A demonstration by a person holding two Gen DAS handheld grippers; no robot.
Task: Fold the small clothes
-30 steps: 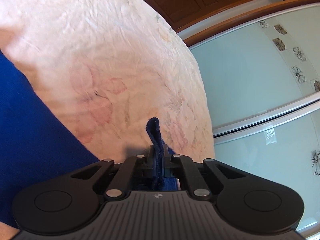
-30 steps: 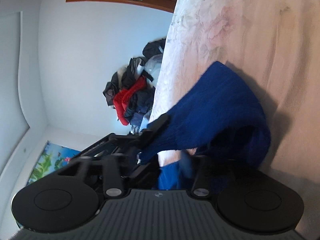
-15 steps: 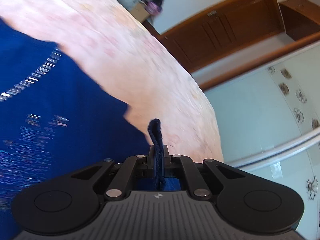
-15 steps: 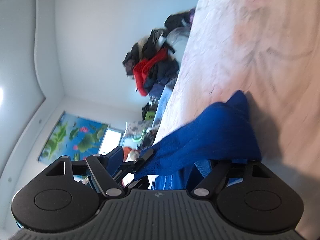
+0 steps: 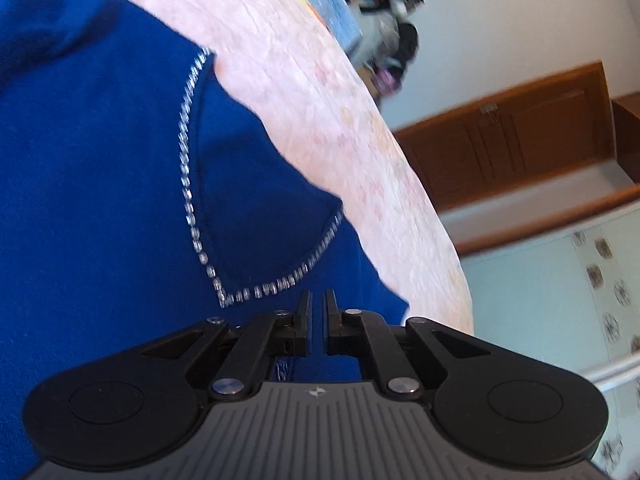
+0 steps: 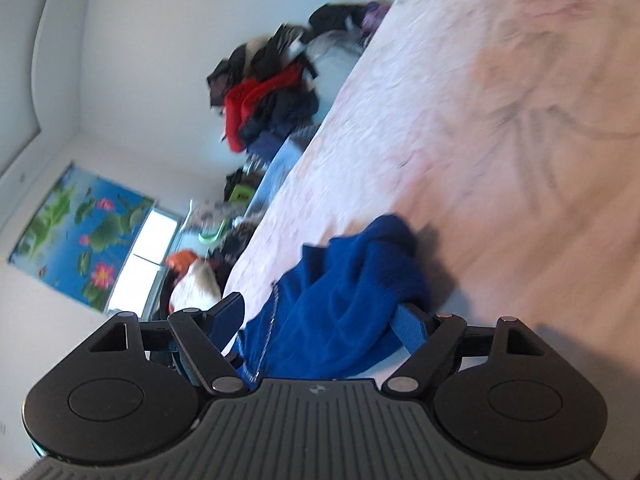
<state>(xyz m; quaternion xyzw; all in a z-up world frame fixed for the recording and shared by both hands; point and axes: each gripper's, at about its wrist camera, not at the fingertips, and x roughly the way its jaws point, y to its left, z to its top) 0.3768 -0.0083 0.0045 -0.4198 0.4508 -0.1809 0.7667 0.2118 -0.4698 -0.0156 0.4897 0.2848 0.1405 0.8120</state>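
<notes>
The left gripper (image 5: 316, 312) hovers with fingers clenched on nothing over the blue garment (image 5: 100, 200) (spread on the pink bedsheet (image 5: 320, 92)), while the right gripper (image 6: 320, 320) stands released around a bunched fold of it.

A: Left wrist view first. What is obscured?

B: The garment (image 5: 100, 184) runs off the left and bottom edges; its full outline cannot be established. The left gripper (image 5: 317, 322) covers the hem beneath it. Whether cloth sits between the near-closed jaws cannot be told.

A: Background?

B: The clothes pile (image 5: 384, 8) is blurred and cut by the top edge; single items are not distinguishable.

A: Right wrist view?

B: The bed (image 6: 500, 120) is smeared, its print unreadable. The right gripper (image 6: 320, 322) hides the garment's lower part.
</notes>
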